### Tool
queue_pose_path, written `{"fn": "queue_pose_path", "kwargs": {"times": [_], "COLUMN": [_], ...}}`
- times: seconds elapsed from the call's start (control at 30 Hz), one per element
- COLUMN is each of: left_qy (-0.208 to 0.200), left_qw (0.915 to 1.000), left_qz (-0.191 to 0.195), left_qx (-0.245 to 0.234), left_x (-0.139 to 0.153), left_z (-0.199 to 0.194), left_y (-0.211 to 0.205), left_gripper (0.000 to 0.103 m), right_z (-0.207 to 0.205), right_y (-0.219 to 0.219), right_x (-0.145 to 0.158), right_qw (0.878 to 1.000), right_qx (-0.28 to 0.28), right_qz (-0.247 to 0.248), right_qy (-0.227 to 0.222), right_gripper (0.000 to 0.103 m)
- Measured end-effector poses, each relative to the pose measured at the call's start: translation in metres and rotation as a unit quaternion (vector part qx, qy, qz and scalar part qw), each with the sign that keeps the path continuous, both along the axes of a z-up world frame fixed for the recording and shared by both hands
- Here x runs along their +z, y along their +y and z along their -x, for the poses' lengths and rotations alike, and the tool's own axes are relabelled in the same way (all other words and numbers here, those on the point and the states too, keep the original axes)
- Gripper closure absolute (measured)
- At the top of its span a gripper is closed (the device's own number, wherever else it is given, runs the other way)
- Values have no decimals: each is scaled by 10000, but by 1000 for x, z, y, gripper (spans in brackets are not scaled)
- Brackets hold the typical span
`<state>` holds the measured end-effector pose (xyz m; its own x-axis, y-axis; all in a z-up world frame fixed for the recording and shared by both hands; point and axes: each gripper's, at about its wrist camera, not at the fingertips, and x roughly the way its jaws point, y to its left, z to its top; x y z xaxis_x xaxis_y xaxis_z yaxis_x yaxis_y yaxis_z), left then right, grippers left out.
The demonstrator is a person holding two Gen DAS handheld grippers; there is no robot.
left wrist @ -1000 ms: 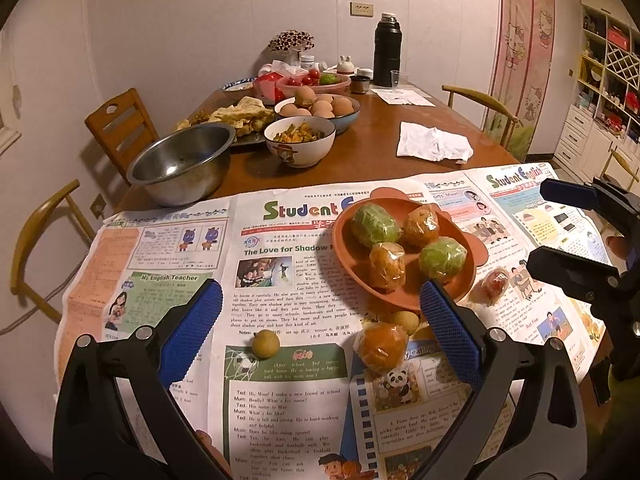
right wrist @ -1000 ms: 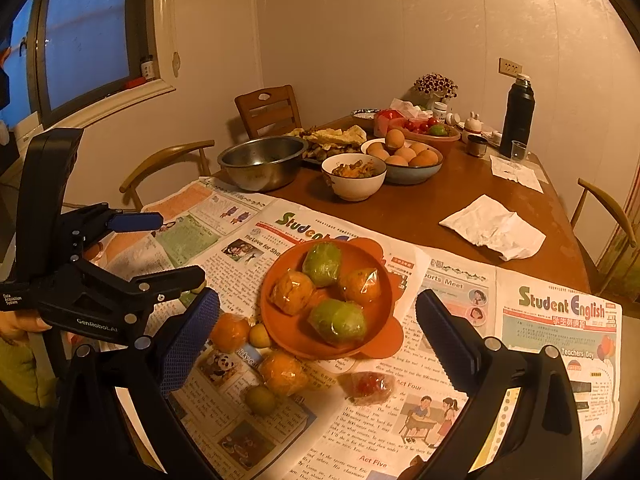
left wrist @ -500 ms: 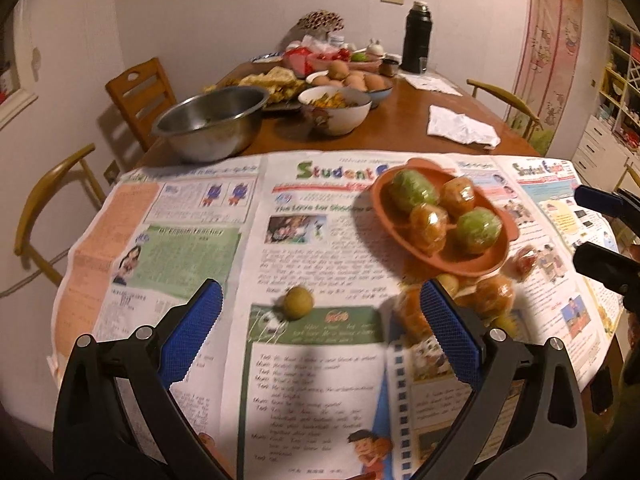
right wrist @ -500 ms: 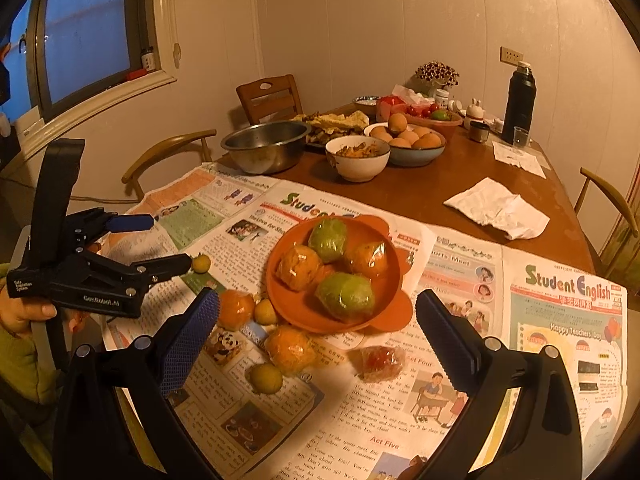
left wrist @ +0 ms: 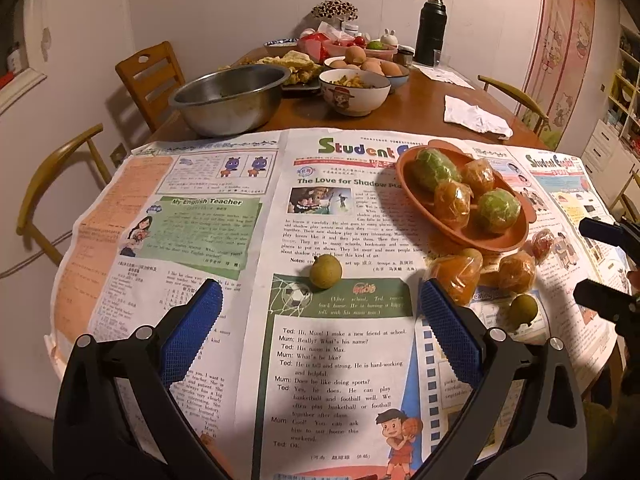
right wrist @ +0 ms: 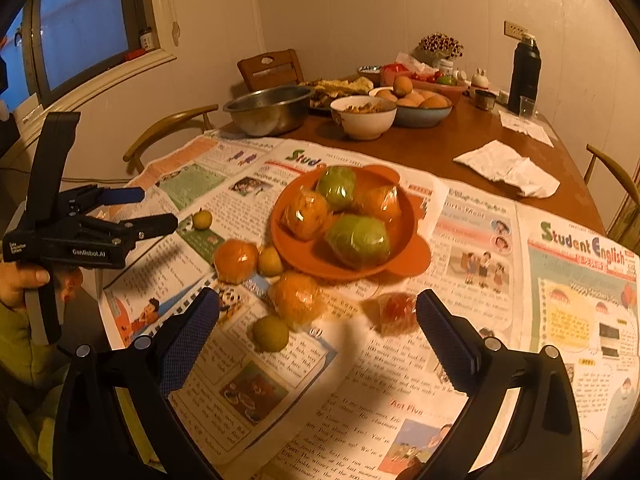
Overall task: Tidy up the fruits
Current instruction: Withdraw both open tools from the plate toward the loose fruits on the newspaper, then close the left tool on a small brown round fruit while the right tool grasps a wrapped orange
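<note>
An orange plate (left wrist: 516, 242) (right wrist: 416, 258) on the newspaper holds two green and two orange wrapped fruits. Loose beside it lie two wrapped oranges (right wrist: 236, 255) (right wrist: 298, 299), a small red wrapped fruit (right wrist: 394, 309) and small yellow-green fruits (right wrist: 270, 333) (right wrist: 269, 261). One small round fruit (left wrist: 326, 271) (right wrist: 202, 219) sits apart to the left. My left gripper (left wrist: 318, 332) (right wrist: 156, 210) is open, a little short of that lone fruit. My right gripper (right wrist: 318, 334) (left wrist: 596, 258) is open above the near loose fruits, nothing between its fingers.
Newspaper (left wrist: 224, 216) covers the near half of the wooden table. Behind stand a steel bowl (left wrist: 230, 98), a patterned bowl of food (left wrist: 354, 90), a bowl of eggs (right wrist: 424, 106), a black flask (left wrist: 431, 28) and a crumpled napkin (right wrist: 508, 168). Chairs (left wrist: 154, 76) ring the table.
My left gripper has swung left and lower toward the lone small fruit. My right gripper has come closer and lower over the loose fruits. Nothing was picked up.
</note>
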<state>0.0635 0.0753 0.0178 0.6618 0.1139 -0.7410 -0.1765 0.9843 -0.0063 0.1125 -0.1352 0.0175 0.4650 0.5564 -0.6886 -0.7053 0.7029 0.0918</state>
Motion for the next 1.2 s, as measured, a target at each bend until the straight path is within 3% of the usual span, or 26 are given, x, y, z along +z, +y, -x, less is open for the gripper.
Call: {"fn": "queue_pose_path", "kwargs": {"times": [0.27,0.43,0.5,0.6,0.93,1.2], "left_qy": [78,97,100,119,183,199], "left_qw": [10000,9999,9998,9995,9985,9972], "left_qz": [-8,71,113,159,319,512], "left_qx": [-37,-83,-140,-244,-418,-503], "left_x": [-9,-13,-14,-16,-23,-27], "left_z": [1,-1,-2,-5,-18,-23], "left_y": [2,5,5,4,6,9], "left_gripper": [15,29,40,46,68,75], "right_z": [2,1,0,-2,-12,-20], "right_y": [3,6,7,8,19,31], "right_x": [-13,-16,-18,-21,-26,-31], "right_qw": [9997,9995,9994,9992,9982,9970], "right_qx": [4,9,4,-13,70,222], "right_qz": [6,28,38,51,113,106], "right_qy": [246,319,345,393,582,728], "right_gripper": [5,6,6,6,47,61]}}
